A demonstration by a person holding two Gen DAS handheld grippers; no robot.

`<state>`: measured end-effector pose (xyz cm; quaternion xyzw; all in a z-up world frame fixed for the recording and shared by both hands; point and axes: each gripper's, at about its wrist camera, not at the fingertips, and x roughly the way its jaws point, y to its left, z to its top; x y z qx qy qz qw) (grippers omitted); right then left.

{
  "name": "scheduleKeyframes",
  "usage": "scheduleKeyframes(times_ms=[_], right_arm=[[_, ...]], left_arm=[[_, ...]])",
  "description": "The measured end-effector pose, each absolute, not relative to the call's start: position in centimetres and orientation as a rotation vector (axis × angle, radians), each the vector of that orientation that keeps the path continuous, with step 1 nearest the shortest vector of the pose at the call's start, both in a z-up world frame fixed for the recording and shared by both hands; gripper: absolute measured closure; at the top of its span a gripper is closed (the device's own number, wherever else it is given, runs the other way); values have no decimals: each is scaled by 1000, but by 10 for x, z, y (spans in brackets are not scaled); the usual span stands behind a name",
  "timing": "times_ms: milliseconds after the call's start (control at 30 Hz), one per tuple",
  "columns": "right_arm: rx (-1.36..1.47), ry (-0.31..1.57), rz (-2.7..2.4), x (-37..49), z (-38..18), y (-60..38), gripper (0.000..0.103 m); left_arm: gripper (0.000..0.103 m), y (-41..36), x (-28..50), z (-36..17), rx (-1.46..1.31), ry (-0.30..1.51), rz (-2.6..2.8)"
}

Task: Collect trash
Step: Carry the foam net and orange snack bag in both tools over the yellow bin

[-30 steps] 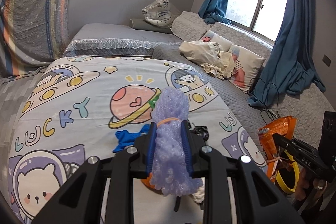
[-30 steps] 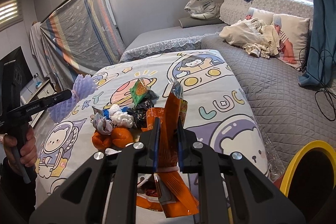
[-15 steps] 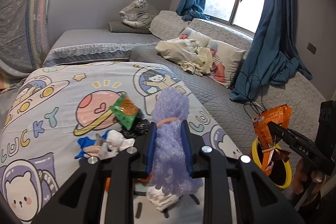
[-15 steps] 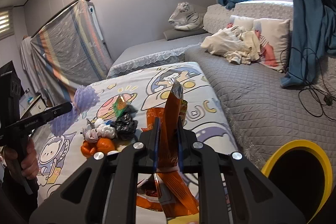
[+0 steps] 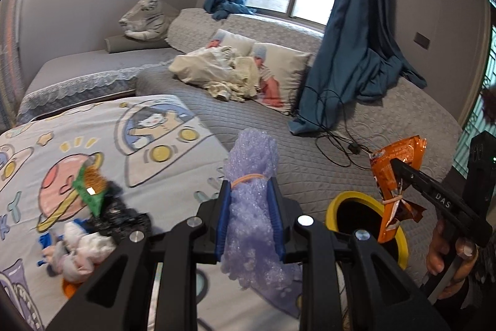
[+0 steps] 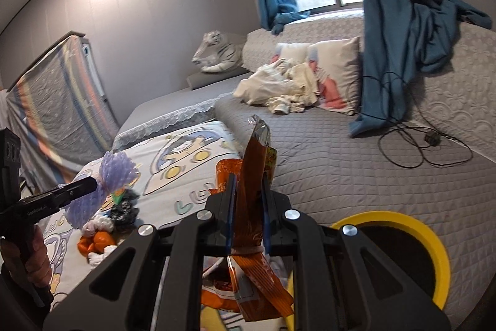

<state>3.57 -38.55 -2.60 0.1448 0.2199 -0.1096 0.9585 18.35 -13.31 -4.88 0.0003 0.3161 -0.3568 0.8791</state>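
Observation:
My left gripper (image 5: 249,191) is shut on a purple foam net wrap (image 5: 252,163) tied with a rubber band, held above the cartoon bedsheet (image 5: 161,166). My right gripper (image 6: 248,179) is shut on an orange snack bag (image 6: 255,157), also banded. A black bin with a yellow rim (image 6: 434,241) stands low at the right, just right of the orange bag. From the left wrist, the orange bag (image 5: 398,157) hangs in the right gripper (image 5: 395,165) over the yellow-rimmed bin (image 5: 336,202). A pile of trash (image 5: 96,216) with a green wrapper, black and white crumpled pieces lies on the sheet.
A grey quilted bed (image 6: 356,163) stretches behind the bin, with a black cable (image 6: 418,145), pillows and crumpled cream cloth (image 6: 279,86). Blue curtains (image 6: 403,5) hang at the window. A plush tiger (image 5: 144,19) sits by the far wall. A person's hand (image 5: 446,253) grips the right tool.
Both grippers have swung to the right with their loads, away from the trash pile. The yellow-rimmed bin has come fully into view below the orange bag.

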Motion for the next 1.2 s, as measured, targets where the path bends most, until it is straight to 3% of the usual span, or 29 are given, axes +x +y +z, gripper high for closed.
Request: scheduleKeyframes(times_ms=[633, 1200], right_arm=[[395, 467, -486, -13, -64, -484, 90], [506, 552, -543, -19, -110, -527, 90]], left_arm=[[80, -297, 162, -80, 95, 737, -1022], [80, -371, 142, -125, 178, 856, -1107]])
